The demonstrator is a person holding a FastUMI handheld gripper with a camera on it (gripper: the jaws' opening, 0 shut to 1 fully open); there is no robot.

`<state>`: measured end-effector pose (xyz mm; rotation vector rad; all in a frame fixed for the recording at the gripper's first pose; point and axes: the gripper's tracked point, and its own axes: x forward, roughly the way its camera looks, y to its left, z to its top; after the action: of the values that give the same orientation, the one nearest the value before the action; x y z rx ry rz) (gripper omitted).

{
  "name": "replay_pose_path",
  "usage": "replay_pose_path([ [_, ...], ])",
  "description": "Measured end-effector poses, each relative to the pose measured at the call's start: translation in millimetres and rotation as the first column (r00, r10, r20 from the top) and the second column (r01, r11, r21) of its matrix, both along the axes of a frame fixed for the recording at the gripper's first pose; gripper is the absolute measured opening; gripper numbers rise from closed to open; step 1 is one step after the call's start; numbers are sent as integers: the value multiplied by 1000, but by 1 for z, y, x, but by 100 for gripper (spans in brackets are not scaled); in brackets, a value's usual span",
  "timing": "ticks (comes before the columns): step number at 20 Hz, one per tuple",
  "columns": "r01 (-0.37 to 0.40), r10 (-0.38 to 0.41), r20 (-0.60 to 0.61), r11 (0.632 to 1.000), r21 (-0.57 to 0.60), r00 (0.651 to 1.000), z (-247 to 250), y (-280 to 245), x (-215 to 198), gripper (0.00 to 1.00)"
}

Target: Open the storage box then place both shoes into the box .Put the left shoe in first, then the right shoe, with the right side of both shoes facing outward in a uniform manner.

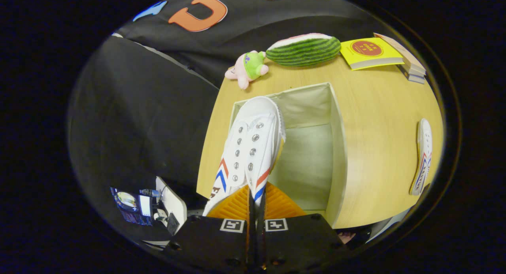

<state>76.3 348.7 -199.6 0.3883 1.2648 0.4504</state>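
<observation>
Tongs point(257, 201) clamped on white shoe point(249, 147), held over open storage box point(338, 147); second shoe point(423, 157) on table point(379, 108).

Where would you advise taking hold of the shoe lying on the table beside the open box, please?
The gripper is shut on the first shoe, held over the storage box. The second shoe lies on its side on the table, well apart from the box. I would probably come from above and pinch the collar wall near the heel, where the opening gives thin fabric for both fingers.
</observation>
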Motion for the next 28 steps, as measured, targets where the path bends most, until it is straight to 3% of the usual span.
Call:
replay_pose_path([
  [4,-6,9,-59,999,40,998,-14,17,-9,11],
  [8,-58,56,18,994,96,998,8,32,-4,52],
  [11,-76,69,111,995,59,991,20,26,0,99],
  [22,-66,91,345,994,-83,934,60,-70,-6,99],
  [28,44,35,399,981,-187,916,68,-190,-12,99],
])
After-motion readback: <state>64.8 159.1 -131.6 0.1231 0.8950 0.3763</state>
